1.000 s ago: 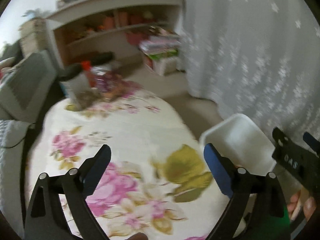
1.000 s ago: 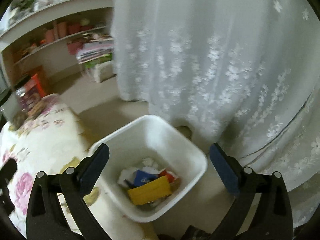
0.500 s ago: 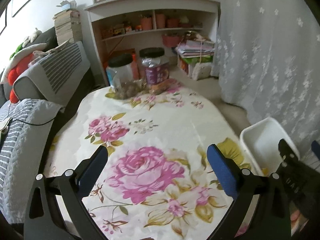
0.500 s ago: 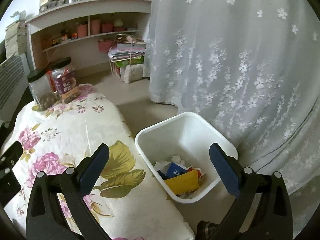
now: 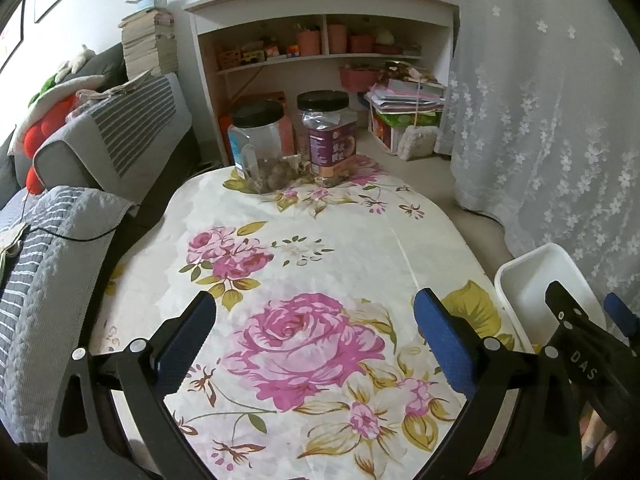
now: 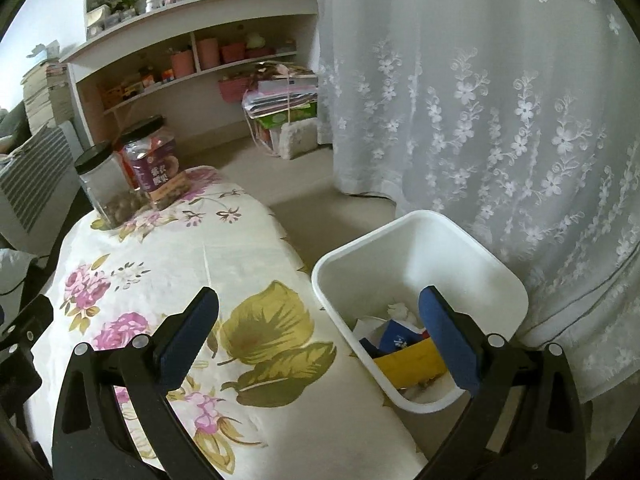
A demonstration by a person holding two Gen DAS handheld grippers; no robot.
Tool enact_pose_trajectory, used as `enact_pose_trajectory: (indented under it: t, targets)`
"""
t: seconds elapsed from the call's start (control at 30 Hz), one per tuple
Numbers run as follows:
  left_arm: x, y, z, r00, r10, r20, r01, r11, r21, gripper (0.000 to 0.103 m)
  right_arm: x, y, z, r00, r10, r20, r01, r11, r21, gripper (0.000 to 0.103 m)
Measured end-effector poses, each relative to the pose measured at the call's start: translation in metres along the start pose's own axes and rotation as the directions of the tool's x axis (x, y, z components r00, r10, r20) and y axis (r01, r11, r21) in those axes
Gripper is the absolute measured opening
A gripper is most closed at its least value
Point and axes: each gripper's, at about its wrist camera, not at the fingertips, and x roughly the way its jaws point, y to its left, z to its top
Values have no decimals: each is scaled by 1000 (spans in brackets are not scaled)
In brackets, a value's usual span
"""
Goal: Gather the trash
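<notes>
White plastic bin (image 6: 416, 240) holds crumpled paper (image 6: 398, 310) beside floral tablecloth (image 6: 224, 264)

Well ahead of the jaws, a clear jar (image 5: 259, 142) and a purple-labelled jar (image 5: 328, 136), both black-lidded, stand side by side at the far end of the flower-printed counter (image 5: 344, 240). Beyond them is a white shelf unit (image 5: 320, 36). A grey striped sofa (image 5: 108, 140) lies to the left, a lace curtain (image 6: 500, 100) to the right.

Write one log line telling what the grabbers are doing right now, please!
left gripper: open, empty, over floral table | right gripper: open, empty, by white bin | bin: trash inside | two jars: table's far end
</notes>
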Motion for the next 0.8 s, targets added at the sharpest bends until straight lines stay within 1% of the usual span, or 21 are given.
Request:
enact_pose_trajectory:
  t: [0.2,0.43,0.57,0.8]
  targets:
    - [1,4,0,1000,-3,-4,3,1000,-12,96,-5,3,0,999,-16,32,18,999,-35,96]
    - [0,3,0,1000,8,-1,-8,1000,-7,96,-6,-1,0,999,-2,38,3,1000,-20,96]
    - [0,3,0,1000,-7,-8,6,1000,-13,96,-7,0,1,999,1,42,0,999,-33,96]
    - [0,1,0,1000,-18,4,18,1000,-21,96,-9,-1,0,998,-8,56,11,999,-43,96]
